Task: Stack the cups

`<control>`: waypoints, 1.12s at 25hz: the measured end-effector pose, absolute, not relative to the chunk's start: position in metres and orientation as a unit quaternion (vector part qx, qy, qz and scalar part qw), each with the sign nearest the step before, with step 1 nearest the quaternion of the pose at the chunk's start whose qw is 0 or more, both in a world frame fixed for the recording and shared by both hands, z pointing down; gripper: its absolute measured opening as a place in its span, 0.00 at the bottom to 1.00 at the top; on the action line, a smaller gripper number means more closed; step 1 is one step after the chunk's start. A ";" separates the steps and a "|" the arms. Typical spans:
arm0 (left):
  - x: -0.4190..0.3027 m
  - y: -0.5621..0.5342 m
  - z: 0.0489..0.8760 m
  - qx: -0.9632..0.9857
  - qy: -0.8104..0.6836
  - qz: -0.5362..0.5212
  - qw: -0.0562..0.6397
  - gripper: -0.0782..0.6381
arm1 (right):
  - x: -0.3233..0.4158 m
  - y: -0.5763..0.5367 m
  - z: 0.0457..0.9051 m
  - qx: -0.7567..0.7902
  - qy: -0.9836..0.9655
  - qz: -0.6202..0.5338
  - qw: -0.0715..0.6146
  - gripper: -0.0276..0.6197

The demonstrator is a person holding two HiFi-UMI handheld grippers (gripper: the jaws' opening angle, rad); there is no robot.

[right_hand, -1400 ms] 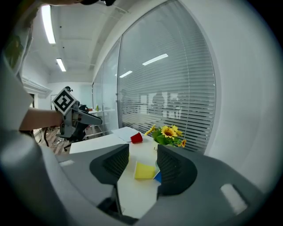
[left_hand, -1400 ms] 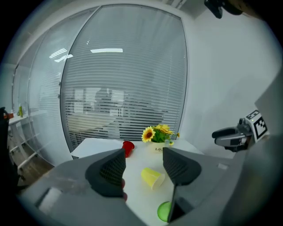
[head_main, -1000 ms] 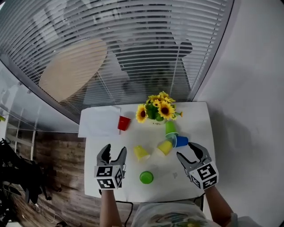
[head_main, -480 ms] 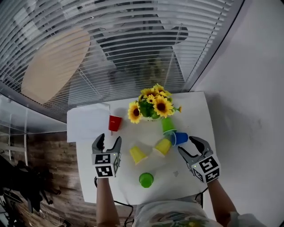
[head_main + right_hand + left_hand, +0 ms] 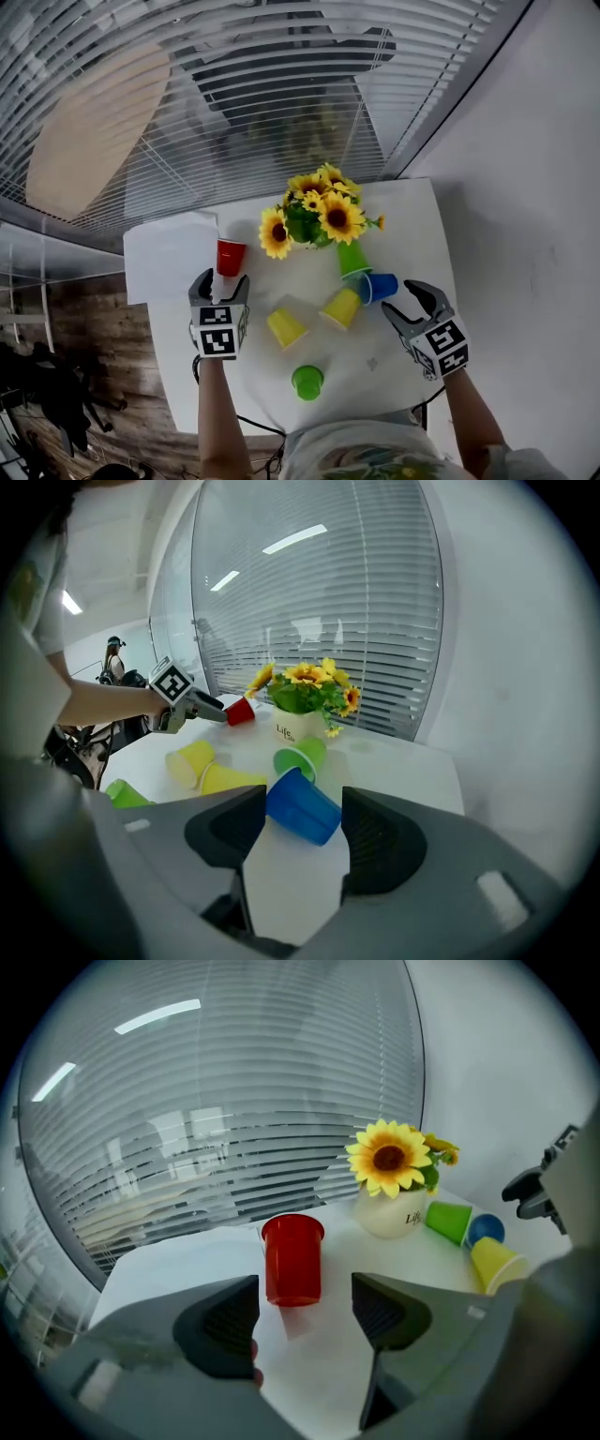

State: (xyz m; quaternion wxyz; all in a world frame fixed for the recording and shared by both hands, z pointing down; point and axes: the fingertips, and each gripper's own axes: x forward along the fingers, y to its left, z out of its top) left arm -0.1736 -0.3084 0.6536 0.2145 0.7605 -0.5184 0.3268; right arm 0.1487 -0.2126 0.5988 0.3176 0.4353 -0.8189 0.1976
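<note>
A red cup (image 5: 230, 256) (image 5: 293, 1260) stands upright at the table's far left. My left gripper (image 5: 221, 281) (image 5: 305, 1312) is just short of it, its jaws opening with nothing between them. A blue cup (image 5: 380, 287) (image 5: 302, 806) lies on its side, just beyond the tips of my right gripper (image 5: 405, 302) (image 5: 302, 832), which is open and not touching it. A green cup (image 5: 352, 258) (image 5: 302, 757) lies beside the blue one. Two yellow cups (image 5: 342, 307) (image 5: 286, 328) lie on their sides mid-table. Another green cup (image 5: 307, 382) stands near the front edge.
A white vase of sunflowers (image 5: 314, 220) (image 5: 394, 1213) (image 5: 300, 726) stands at the back of the white table (image 5: 375, 375), close to the lying green cup. A white sheet (image 5: 164, 267) overhangs the table's left side. Window blinds rise behind the table.
My left gripper has moved forward to the red cup and its jaws have spread a little. The right gripper has stayed by the blue cup. The cups have not moved.
</note>
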 end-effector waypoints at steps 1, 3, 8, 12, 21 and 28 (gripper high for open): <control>-0.174 -0.309 0.659 0.760 -0.517 0.331 0.216 0.55 | 0.151 -0.213 0.604 0.435 -0.817 0.202 0.321 0.42; -0.174 -0.310 0.668 0.757 -0.515 0.338 0.218 0.55 | 0.155 -0.213 0.611 0.433 -0.813 0.210 0.327 0.45; -0.174 -0.316 0.683 0.752 -0.515 0.350 0.218 0.55 | 0.156 -0.219 0.625 0.424 -0.812 0.217 0.335 0.49; -0.178 -0.318 0.688 0.745 -0.521 0.358 0.212 0.51 | 0.157 -0.222 0.632 0.418 -0.812 0.230 0.336 0.49; -0.176 -0.302 0.675 0.761 -0.495 0.372 0.194 0.43 | 0.155 -0.221 0.647 0.384 -0.827 0.238 0.334 0.50; -0.189 -0.262 0.630 0.774 -0.473 0.381 0.179 0.43 | 0.153 -0.224 0.652 0.341 -0.841 0.189 0.376 0.51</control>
